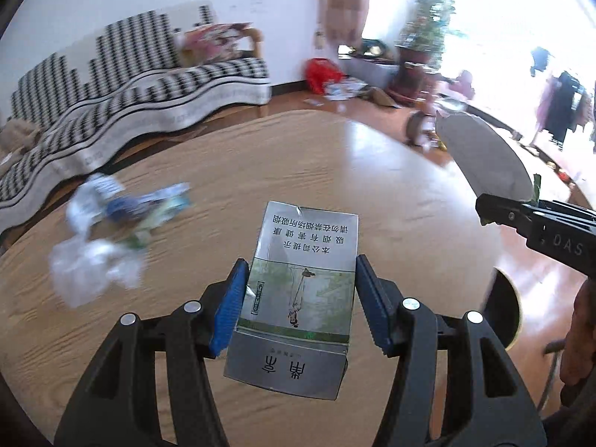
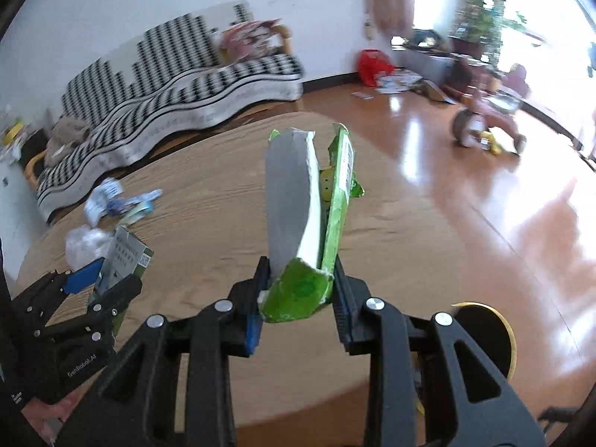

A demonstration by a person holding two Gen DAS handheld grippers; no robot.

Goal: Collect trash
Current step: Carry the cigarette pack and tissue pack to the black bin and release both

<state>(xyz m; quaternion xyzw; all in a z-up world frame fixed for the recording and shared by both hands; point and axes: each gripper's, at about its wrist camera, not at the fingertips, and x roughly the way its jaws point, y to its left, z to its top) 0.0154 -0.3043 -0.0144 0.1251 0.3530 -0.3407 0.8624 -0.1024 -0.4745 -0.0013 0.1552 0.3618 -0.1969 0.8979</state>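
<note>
My left gripper point(image 1: 300, 272) is shut on a grey and green cigarette pack point(image 1: 298, 298), its blue pads pressed on both sides, held above the round wooden table point(image 1: 335, 160). My right gripper point(image 2: 301, 264) is shut on a torn green carton point(image 2: 309, 223) with a grey inside, standing upright between the fingers. In the left wrist view that carton point(image 1: 484, 156) and the right gripper point(image 1: 499, 214) show at the right edge. In the right wrist view the left gripper point(image 2: 102, 279) holds the pack point(image 2: 124, 257) at lower left. More trash lies on the table: a clear plastic bag point(image 1: 89, 268) and blue-white wrappers point(image 1: 123, 205).
A round bin with a yellow rim point(image 2: 488, 335) stands on the floor beside the table. A checked sofa point(image 1: 111, 85) runs along the back wall. A red bag point(image 1: 322, 74), scattered papers, a potted plant point(image 1: 424, 37) and a child's tricycle point(image 2: 484, 126) occupy the far floor.
</note>
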